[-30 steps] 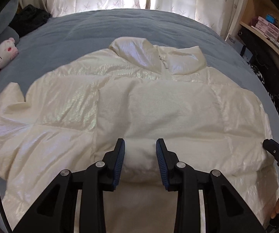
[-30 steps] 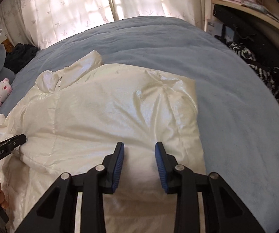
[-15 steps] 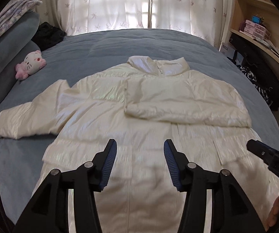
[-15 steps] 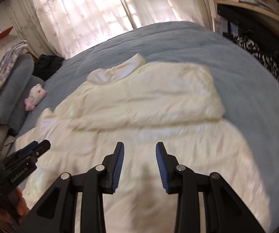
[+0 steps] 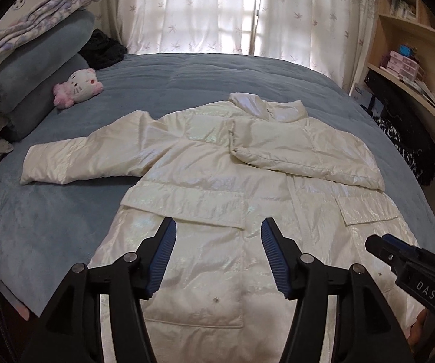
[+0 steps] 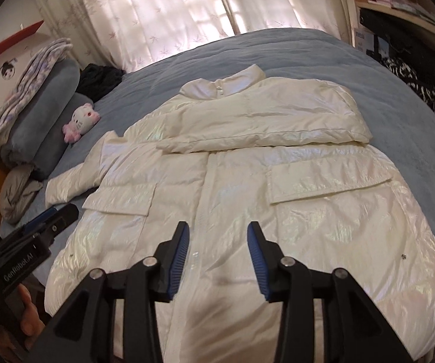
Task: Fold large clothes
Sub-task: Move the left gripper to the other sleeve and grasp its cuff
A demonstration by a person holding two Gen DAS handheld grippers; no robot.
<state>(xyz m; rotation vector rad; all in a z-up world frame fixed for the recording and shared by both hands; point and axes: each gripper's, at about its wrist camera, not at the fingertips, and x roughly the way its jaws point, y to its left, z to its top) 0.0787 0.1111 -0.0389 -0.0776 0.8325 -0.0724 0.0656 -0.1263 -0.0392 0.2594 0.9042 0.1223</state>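
As claws point(image 5: 217, 254) retreated | jacket point(image 5: 217, 187) smaller (sleeve released) | jaws widening

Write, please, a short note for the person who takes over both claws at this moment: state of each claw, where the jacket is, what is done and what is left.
Left claw: open, empty, above the jacket's lower front; its jaws have just been opening.
Right claw: open, empty, also above the lower front; jaws just opening too.
White jacket: flat, front up, on the blue bed.
Done: right sleeve folded across the chest.
Left: left sleeve lies spread out on the bed; fold it in, then likely fold the body.
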